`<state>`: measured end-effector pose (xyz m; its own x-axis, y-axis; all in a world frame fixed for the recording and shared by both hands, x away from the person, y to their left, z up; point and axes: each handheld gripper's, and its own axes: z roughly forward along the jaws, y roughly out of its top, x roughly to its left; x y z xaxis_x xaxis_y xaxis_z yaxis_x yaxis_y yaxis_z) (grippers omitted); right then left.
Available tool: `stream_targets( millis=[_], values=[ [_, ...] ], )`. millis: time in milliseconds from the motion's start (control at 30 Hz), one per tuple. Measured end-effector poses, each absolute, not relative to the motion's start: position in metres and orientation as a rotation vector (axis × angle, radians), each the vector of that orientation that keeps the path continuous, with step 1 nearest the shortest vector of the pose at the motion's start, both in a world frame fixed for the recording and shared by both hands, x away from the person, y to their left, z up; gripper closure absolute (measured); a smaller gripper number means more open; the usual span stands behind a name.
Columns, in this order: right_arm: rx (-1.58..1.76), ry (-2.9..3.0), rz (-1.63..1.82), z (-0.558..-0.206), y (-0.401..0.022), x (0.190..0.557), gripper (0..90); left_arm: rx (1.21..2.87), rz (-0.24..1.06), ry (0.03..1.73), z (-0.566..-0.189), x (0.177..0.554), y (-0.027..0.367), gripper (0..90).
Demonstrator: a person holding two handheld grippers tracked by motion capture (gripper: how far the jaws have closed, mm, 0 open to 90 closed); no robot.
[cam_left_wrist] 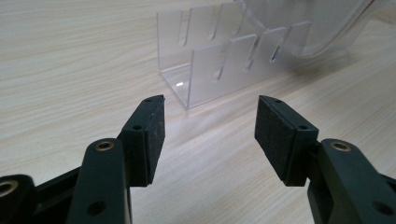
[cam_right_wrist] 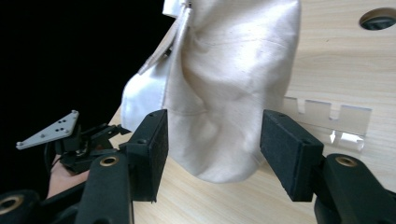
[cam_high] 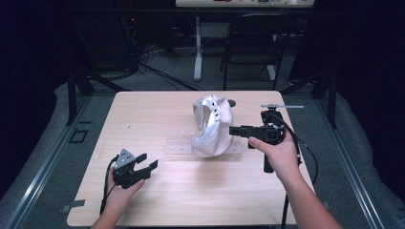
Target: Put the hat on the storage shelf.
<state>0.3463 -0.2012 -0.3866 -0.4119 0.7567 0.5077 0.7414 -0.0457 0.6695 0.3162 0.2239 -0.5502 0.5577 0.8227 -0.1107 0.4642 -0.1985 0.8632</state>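
A white cap [cam_high: 211, 125] is seen near the middle of the table [cam_high: 143, 114], propped up on a clear acrylic rack [cam_high: 179, 143] that lies flat with its long axis running left to right across the table. The cap sits at the right part of the rack, opening turned toward the far left, crown bulging toward the right claw.

The right claw [cam_high: 234, 130] is held level, pointing left, tips just beside the cap's crown side. In the right gripper view the cap [cam_right_wrist: 224, 93] hangs directly ahead, its lower bulge between the two spread pads [cam_right_wrist: 156, 140], apparently not yet pinched; contact cannot be told for sure. Jaws apart, nothing clamped.

The left claw [cam_high: 145, 164] rests low at the near left of the table, well apart from the cap, jaws also apart and empty. In the left gripper view the rack [cam_left_wrist: 219, 60] end is faced from a distance, bare table between.

Judgement: the right claw is clearly the nearer one; the cap lies straight along its pointing axis, to the left of it. The grab turns on a short advance leftward and a close on the crown fabric. Soft cloth may slip or drag the light rack.
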Motion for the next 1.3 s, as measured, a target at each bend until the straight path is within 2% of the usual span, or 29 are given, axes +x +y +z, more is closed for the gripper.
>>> stream_targets(
  millis=[367,733,1300],
  values=[
    [1.649,2.130,1.448,-0.413,-0.213,0.323,41.8,1.841,0.474,1.062,-0.552,0.316,0.223,43.7],
    [1.604,2.089,1.556,-0.435,-0.217,0.297,42.5,1.841,0.474,1.064,-0.552,0.315,0.223,43.7],
    [1.597,2.008,1.519,-0.492,-0.206,0.293,44.9,1.850,0.463,1.060,-0.553,0.315,0.223,43.7]
  ],
)
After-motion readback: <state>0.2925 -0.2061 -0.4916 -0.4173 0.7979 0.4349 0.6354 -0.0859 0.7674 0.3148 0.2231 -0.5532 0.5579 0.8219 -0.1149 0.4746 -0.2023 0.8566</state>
